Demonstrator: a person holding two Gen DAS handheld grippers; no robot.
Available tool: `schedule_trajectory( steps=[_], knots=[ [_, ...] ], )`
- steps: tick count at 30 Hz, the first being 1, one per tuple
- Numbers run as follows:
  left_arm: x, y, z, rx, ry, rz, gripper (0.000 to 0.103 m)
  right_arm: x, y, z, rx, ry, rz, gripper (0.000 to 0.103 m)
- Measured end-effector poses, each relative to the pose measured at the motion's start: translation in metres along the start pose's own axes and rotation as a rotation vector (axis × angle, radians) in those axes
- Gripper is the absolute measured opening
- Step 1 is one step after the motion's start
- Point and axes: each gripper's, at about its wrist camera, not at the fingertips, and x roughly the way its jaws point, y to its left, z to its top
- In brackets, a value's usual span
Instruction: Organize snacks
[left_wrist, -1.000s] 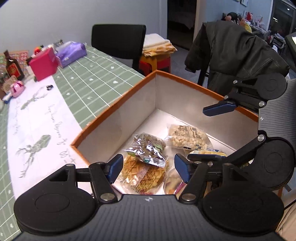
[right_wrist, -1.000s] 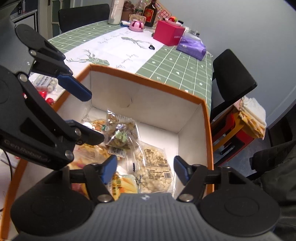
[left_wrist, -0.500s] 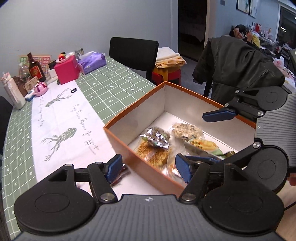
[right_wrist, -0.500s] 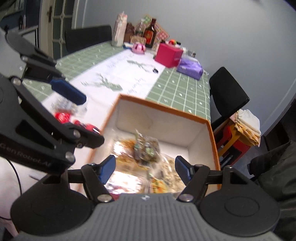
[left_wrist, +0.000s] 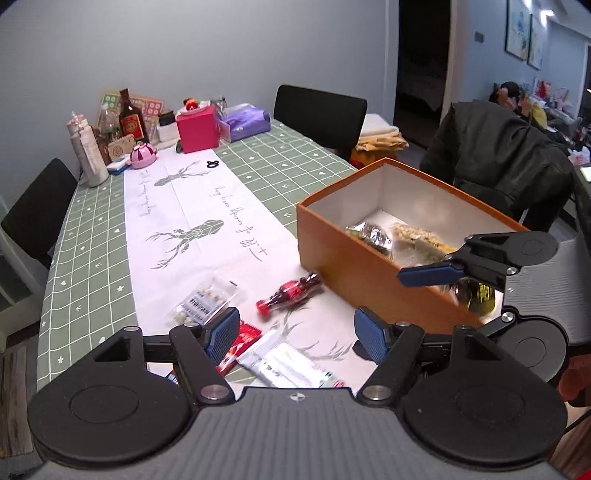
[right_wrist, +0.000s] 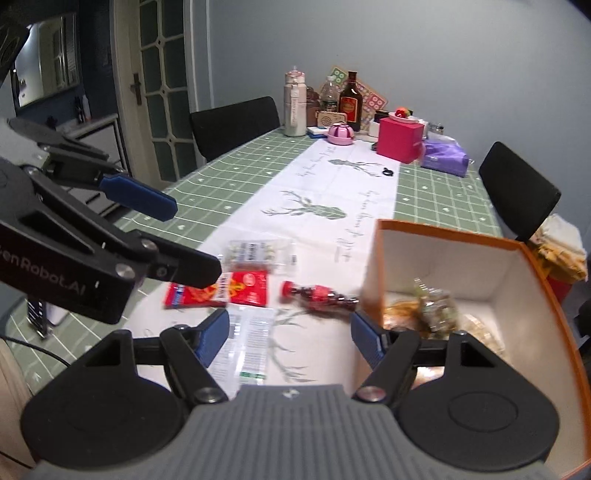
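An orange box (left_wrist: 362, 258) (right_wrist: 535, 280) holds several snack packets (left_wrist: 406, 236) (right_wrist: 432, 310). Loose snacks lie on the white runner left of it: a red bottle-shaped snack (left_wrist: 290, 293) (right_wrist: 321, 295), a clear packet of nuts (left_wrist: 205, 299) (right_wrist: 258, 253), a red packet (right_wrist: 221, 290) (left_wrist: 240, 343) and a white packet (left_wrist: 288, 365) (right_wrist: 247, 347). My left gripper (left_wrist: 295, 332) is open and empty above the loose snacks. My right gripper (right_wrist: 288, 334) is open and empty, over the box's left front corner.
A green checked tablecloth (left_wrist: 92, 229) covers the long table. At its far end stand a pink box (left_wrist: 195, 129), a purple pack (left_wrist: 245, 122), bottles (left_wrist: 129, 118) and a flask (left_wrist: 86, 151). Black chairs (left_wrist: 321, 110) and a coat-draped chair (left_wrist: 495, 162) surround it.
Both grippers have pulled back and up out of the box, still open. The loose snacks on the runner have come into view.
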Motion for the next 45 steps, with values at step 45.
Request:
schedule_trajectory(
  steps=[45],
  knots=[
    [0.141,0.089,-0.083,0.05,0.08,0.082,0.096,0.129,0.038,-0.049,0.031,0.098,-0.105,0.052]
  ],
)
